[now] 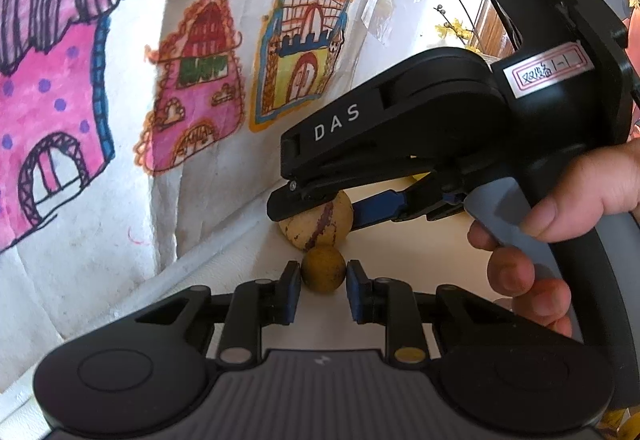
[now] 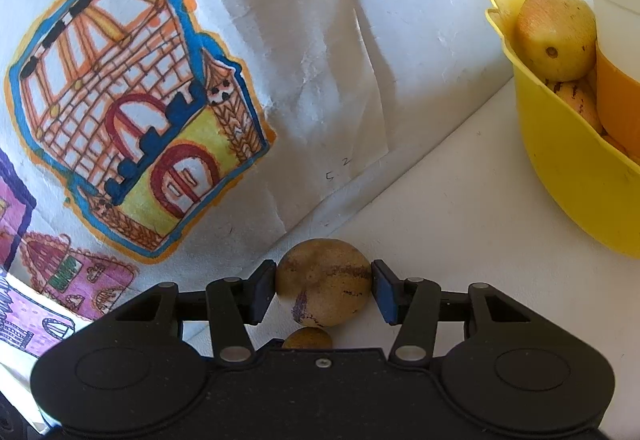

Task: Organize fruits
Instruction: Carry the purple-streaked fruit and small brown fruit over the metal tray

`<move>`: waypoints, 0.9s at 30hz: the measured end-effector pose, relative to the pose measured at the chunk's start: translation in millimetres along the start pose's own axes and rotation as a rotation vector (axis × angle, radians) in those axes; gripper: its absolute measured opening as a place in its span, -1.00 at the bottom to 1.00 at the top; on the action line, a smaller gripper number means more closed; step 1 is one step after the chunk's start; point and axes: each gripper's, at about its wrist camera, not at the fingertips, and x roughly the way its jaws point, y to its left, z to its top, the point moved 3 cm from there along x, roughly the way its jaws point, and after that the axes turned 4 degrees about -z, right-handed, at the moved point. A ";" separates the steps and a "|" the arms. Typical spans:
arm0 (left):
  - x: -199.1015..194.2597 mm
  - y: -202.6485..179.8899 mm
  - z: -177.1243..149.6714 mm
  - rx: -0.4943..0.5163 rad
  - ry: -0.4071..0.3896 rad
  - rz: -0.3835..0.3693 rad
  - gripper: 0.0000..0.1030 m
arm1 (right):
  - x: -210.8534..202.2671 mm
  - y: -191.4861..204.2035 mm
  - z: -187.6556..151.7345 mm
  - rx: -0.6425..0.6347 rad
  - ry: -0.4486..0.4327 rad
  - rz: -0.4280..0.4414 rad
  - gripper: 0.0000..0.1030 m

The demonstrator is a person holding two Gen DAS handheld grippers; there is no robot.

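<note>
The left tongs [image 1: 323, 286] are clamped on the small round fruit [image 1: 323, 269] on the white tabletop [image 2: 440, 208]; lift it straight up so it doesn't nudge its neighbour. Just beyond, touching it, the striped fruit [image 2: 323, 286] sits between the pads of the right tongs [image 2: 324, 290], clamped on it. The yellow bowl [image 2: 568, 176], far right, looks the likely destination

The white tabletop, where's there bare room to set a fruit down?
Bare tabletop lies between the striped fruit and the yellow bowl, along the foot of the drawing-covered wall. It is crowded by the wall corner, where the striped fruit and small round fruit sit touching, each between a gripper's fingers.
</note>
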 end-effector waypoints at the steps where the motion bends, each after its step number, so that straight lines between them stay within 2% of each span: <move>1: 0.2 0.2 0.3 -0.001 0.000 0.000 -0.46 | 0.0 -0.4 0.1 0.001 0.000 0.000 0.03; 5: 2.8 -2.4 1.6 -0.003 0.000 0.004 -0.47 | -0.3 -1.9 0.4 0.012 -0.002 0.002 0.02; 12: 3.5 7.4 0.8 -0.076 -0.013 -0.036 -0.50 | -2.7 -11.9 -1.8 0.054 -0.008 0.009 0.01; 19: -2.6 9.7 -1.8 -0.055 -0.009 -0.024 -0.51 | -6.0 -19.7 -6.9 0.072 -0.008 0.005 0.01; 27: -18.8 10.1 -7.4 -0.007 0.012 -0.010 -0.51 | -16.3 -28.4 -28.8 0.087 -0.002 0.003 0.01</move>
